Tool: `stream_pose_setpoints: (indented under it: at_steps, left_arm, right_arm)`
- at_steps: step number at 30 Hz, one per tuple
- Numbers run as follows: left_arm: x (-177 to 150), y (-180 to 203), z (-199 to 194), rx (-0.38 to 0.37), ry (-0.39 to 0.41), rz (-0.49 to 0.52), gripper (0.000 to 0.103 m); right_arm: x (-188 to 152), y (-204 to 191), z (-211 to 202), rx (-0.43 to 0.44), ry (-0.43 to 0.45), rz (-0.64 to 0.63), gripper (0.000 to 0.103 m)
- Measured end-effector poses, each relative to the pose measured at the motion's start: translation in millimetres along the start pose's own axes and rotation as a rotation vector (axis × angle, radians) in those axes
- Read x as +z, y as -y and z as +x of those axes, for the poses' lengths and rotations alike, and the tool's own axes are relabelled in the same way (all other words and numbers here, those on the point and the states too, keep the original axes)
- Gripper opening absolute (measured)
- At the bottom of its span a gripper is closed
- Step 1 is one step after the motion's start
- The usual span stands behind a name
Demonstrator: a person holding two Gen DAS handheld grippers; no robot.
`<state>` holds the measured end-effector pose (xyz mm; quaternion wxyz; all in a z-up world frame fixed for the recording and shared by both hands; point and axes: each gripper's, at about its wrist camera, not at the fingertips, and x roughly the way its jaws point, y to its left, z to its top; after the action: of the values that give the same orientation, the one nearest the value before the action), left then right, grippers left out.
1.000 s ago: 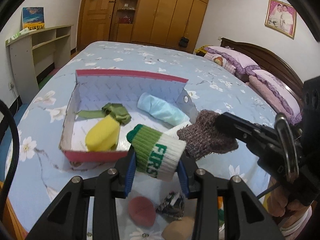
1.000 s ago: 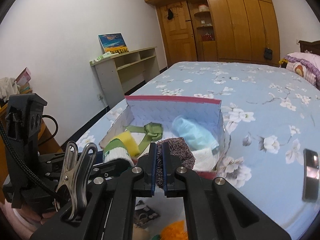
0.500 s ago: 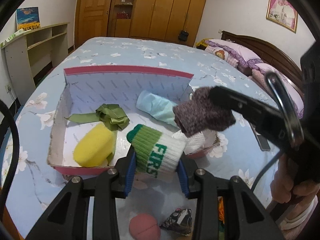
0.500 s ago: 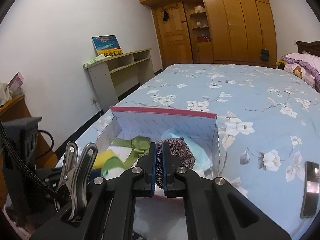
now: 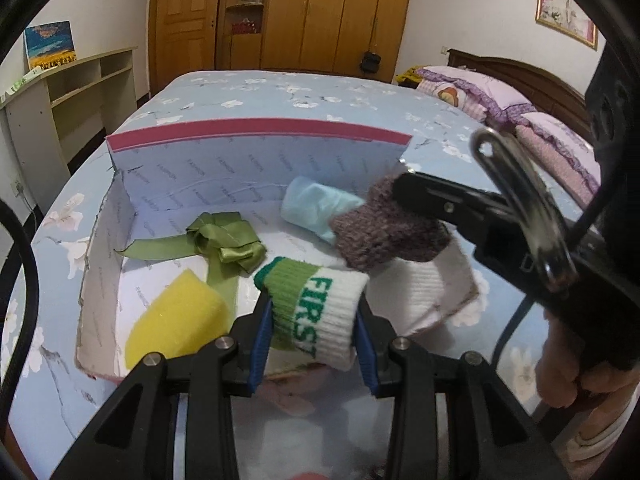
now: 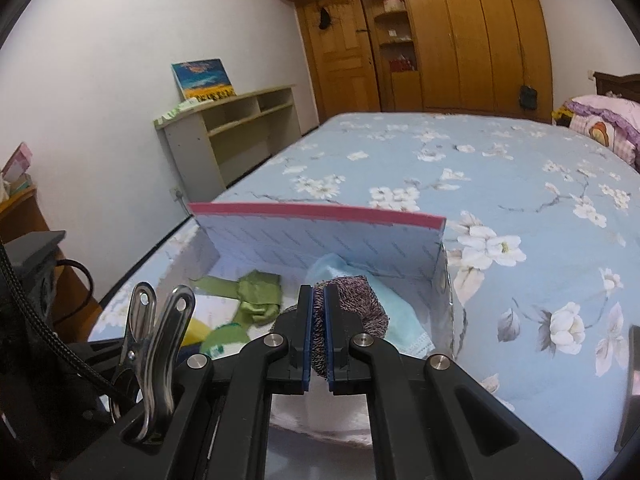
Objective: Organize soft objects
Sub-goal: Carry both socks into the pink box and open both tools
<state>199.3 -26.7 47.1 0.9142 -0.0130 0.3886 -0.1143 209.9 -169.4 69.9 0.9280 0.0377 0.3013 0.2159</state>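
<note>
My left gripper [image 5: 314,322] is shut on a rolled green-and-white sock [image 5: 316,310] lettered FIRST, held over the near edge of the pink-rimmed cardboard box [image 5: 256,130]. Over the box's right side, my right gripper [image 6: 319,322] is shut on a brown knitted sock [image 6: 360,306], which also shows in the left wrist view as the brown sock [image 5: 384,236]. Inside the box lie a yellow sponge [image 5: 176,322], a green ribbon bow [image 5: 224,240], a light blue rolled cloth [image 5: 316,204] and a white knitted piece [image 5: 416,288].
The box sits on a bed with a blue flowered sheet [image 6: 500,168]. Pink pillows [image 5: 484,96] lie at the headboard on the right. A dark phone [image 6: 630,384] rests on the sheet at the far right. A shelf unit [image 6: 236,128] and wardrobes [image 6: 460,36] stand beyond.
Both grippers have moved forward and down over the box with their socks. The brown sock now hangs above the box's right side, and the loose items on the near sheet have dropped out of view.
</note>
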Motion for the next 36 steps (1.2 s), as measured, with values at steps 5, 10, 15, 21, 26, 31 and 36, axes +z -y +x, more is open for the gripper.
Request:
stream_pose_setpoints:
  at_steps: [5,10,15,21,26,31,36]
  left_arm:
    - [1.2,-14.7,18.9,0.046,-0.034,-0.026,0.039]
    - [-0.7,-20.0,26.8,0.047,-0.046,-0.037,0.039]
    - [0.1,-15.8,19.9,0.021,-0.021,-0.022,0.049]
    - [-0.3,-11.8,11.8,0.025,-0.022,-0.023,0.054]
    - [1.4,-6.7,-1.1,0.032,0.006,-0.023,0.057]
    - [-0.9,-4.3,-16.6,0.034,0.029,-0.030,0.057]
    - [-4.1,-3.1,-31.0,0.033,0.044,-0.033,0.057]
  right_arm:
    - [-4.7,11.9,13.4,-0.004,-0.025,0.023,0.006]
    - [-9.4,18.5,18.0,-0.005,-0.035,0.033,0.006]
    - [-12.8,27.3,19.1,0.013,-0.049,0.074,0.006]
    - [-15.2,27.9,14.5,0.053,-0.062,0.085,0.026]
    - [-12.3,23.9,5.1,0.031,-0.054,0.066,0.032]
    - [-7.0,24.7,-7.4,0.032,-0.028,0.072,0.034]
    - [-3.3,26.0,-22.4,0.034,-0.009,0.085,0.034]
